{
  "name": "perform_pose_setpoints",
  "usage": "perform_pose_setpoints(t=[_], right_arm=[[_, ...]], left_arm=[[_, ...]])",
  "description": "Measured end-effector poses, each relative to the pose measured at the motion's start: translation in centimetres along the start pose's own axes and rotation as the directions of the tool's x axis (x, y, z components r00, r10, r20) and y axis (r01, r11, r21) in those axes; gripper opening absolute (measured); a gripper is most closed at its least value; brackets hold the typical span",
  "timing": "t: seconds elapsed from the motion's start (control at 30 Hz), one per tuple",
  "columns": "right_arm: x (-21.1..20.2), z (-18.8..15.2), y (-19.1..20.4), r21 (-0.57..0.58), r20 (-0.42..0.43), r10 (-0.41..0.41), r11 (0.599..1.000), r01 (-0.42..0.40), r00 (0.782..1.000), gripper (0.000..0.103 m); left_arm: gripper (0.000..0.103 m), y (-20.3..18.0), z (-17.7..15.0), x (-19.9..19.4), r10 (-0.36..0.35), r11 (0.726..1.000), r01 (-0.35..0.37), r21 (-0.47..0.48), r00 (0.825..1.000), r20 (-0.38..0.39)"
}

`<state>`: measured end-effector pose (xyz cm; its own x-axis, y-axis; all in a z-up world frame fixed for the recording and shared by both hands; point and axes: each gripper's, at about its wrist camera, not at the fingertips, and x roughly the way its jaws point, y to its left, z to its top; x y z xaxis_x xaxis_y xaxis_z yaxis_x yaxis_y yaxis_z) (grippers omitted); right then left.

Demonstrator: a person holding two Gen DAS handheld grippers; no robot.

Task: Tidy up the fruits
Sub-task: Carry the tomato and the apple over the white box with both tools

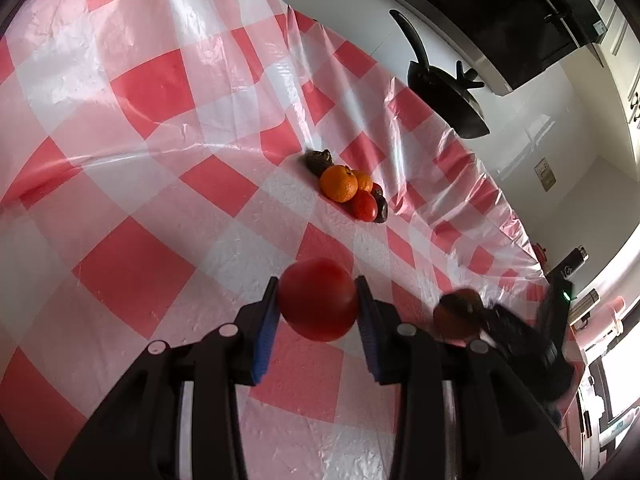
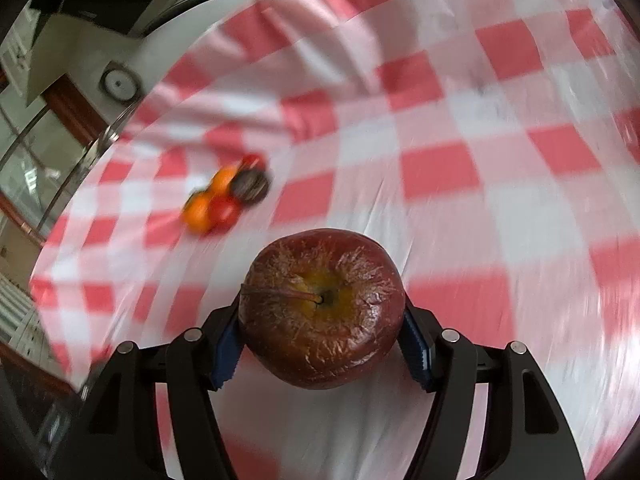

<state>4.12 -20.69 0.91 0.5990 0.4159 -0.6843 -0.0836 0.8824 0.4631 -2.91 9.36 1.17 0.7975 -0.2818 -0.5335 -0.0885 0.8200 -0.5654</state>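
Left gripper (image 1: 318, 306) is clamped on a smooth red tomato (image 1: 318, 300): both blue pads touch its sides, jaws narrow, tomato held up off the cloth. Right gripper (image 2: 322, 334) is closed on a wrinkled dark red apple (image 2: 322, 308), stem end facing the camera, yellowish around the stem; jaws stand roughly mid-width, pads pressed to both flanks of the apple. In the left wrist view the right gripper and its apple also show, blurred, low at the right.

The rest of the fruit sits in one tight pile (image 1: 348, 186) further out on the red-and-white checked tablecloth (image 1: 160, 80): a big orange (image 1: 339, 183) in front, a smaller orange one just behind it, a red tomato-like fruit (image 1: 365, 205) touching it, and dark shrivelled pieces (image 1: 319, 160) at either end of the pile. Same pile in the right wrist view, up and left of the apple, well apart from it, blurred; exact count can't be told.

The cloth is shiny plastic, creased, bunched up at the far edge. Beyond that edge, in the left view, a black pan (image 1: 448, 92) with a long handle sits on a white countertop. Right view background is heavily motion-blurred.
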Motion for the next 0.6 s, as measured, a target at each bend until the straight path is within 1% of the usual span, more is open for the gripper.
perform_pose_setpoints(t=[0.1,0.2,0.37,0.5,0.6], right_arm=[[-1.6,-3.0,1.7,-0.033,-0.027,0.034,0.999,-0.035,0.999,0.065],[-3.4,-6.2,4.0,-0.117,-0.038,0.058,0.991,-0.062,0.998,0.065],[-4.8,-10.7,6.9,-0.223,-0.08,0.082,0.97,-0.098,0.993,0.065],[-5.5,-14.4,10.1,-0.323,-0.117,0.106,0.936,-0.139,0.987,0.065],[-6.4,-16.8,12.7,-0.389,-0.138,0.149,0.901,-0.192,0.979,0.065]], left_arm=[[0.037,0.2,-0.4,-0.7,0.012,1.0,-0.012,-0.028,1.0,0.006],[0.037,0.9,-1.6,-2.7,0.018,0.998,-0.016,-0.065,0.999,0.036],[0.037,2.0,-4.0,-7.1,0.035,0.998,-0.031,-0.056,0.997,0.062],[0.037,3.7,-5.7,-11.0,0.05,0.998,-0.046,-0.051,0.996,0.077],[0.037,5.1,-6.9,-13.3,0.076,0.996,-0.072,-0.05,0.994,0.084]])
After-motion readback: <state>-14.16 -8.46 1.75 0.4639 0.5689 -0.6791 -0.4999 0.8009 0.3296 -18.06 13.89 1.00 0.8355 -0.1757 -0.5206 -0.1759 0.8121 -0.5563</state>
